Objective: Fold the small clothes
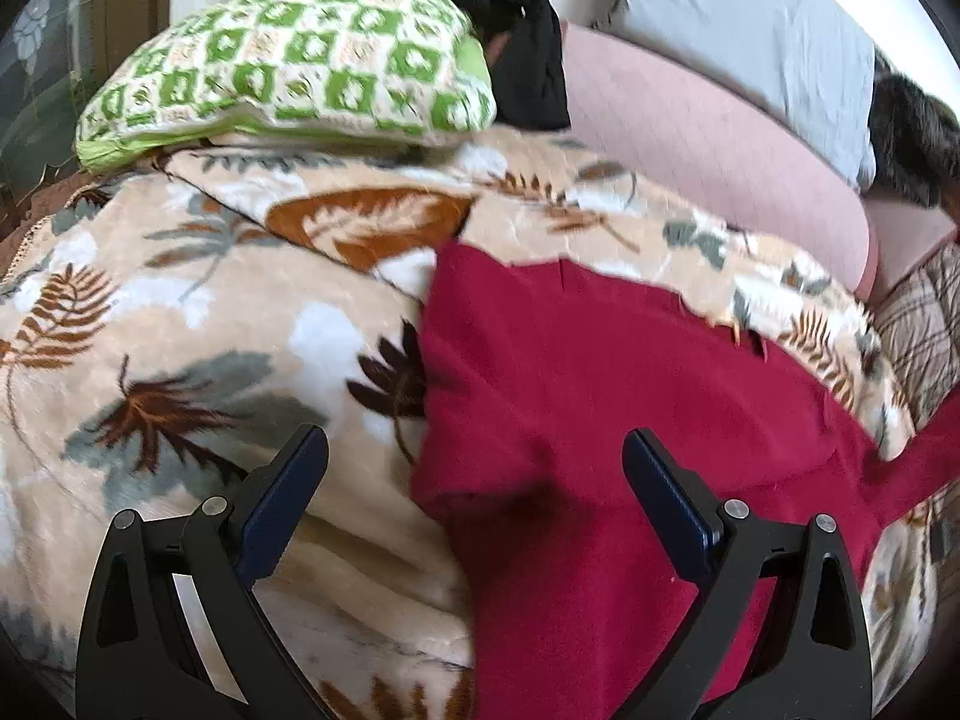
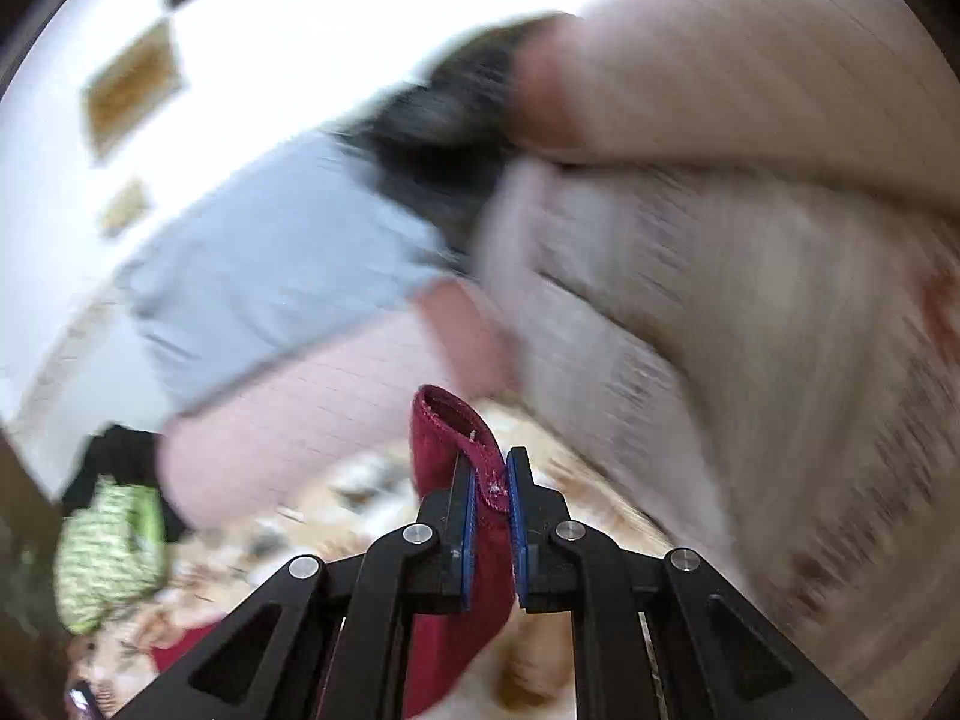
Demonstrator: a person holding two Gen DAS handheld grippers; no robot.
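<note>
A dark red garment [image 1: 600,396] lies spread on a beige leaf-print blanket [image 1: 198,312], and one part stretches off to the lower right. My left gripper [image 1: 474,456] is open and hovers just above the garment's left edge, holding nothing. My right gripper [image 2: 489,480] is shut on a hemmed edge of the red garment [image 2: 456,438] and holds it lifted above the blanket. The right wrist view is blurred by motion.
A green-and-white patterned pillow [image 1: 300,60] and a black cloth [image 1: 516,30] lie at the far side. A pink bolster [image 1: 708,138], a grey pillow [image 1: 750,30] and a plaid cover [image 1: 924,330] lie to the right.
</note>
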